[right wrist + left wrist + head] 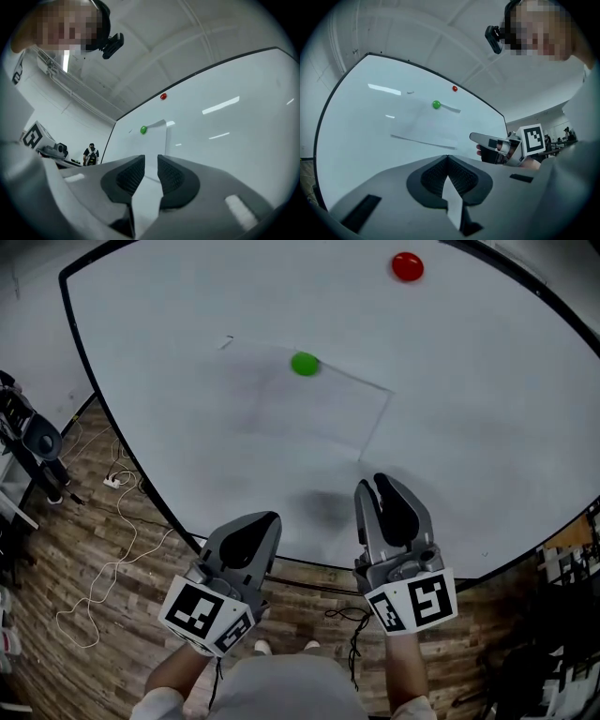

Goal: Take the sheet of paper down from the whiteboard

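A white sheet of paper (305,413) hangs on the whiteboard (487,409), pinned at its top edge by a green magnet (305,363). A red magnet (407,265) sits higher to the right, off the sheet. Both grippers are held up in front of the board's lower edge, short of the paper. My left gripper (266,519) is shut with nothing in it. The right gripper (374,486) has a narrow gap between its jaws, with nothing between them. In the left gripper view the sheet (426,124) and green magnet (436,104) lie ahead, with the right gripper (480,137) at the right.
The board's black frame (103,404) runs down the left side. Below it is wooden flooring with white cables (103,568) and equipment (37,442) at the left. More clutter (562,568) stands at the right. A person (90,153) stands far off in the right gripper view.
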Demonstrator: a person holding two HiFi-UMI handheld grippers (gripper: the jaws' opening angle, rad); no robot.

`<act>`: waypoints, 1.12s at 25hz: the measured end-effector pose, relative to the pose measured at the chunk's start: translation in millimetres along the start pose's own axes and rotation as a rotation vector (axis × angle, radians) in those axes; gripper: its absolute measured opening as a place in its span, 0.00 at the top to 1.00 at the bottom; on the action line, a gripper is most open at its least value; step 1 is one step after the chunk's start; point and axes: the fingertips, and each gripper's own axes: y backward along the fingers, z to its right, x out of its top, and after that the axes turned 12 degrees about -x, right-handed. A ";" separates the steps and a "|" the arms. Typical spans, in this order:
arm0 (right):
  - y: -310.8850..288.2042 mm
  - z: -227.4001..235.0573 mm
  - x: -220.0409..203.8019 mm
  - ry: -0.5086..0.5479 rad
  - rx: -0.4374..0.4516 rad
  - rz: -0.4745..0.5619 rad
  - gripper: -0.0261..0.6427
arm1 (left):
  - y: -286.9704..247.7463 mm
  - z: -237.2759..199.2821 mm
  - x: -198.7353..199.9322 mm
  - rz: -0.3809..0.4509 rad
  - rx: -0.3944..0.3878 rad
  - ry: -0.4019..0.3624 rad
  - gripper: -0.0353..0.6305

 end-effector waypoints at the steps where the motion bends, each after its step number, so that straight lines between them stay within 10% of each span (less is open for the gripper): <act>1: -6.3 4.6 5.2 -0.008 0.000 0.013 0.84 | -2.7 -1.0 3.9 0.003 0.004 -0.006 0.94; 28: -62.6 19.4 6.9 -0.115 0.032 -0.060 0.94 | -27.7 -13.1 52.0 0.030 0.041 -0.086 0.94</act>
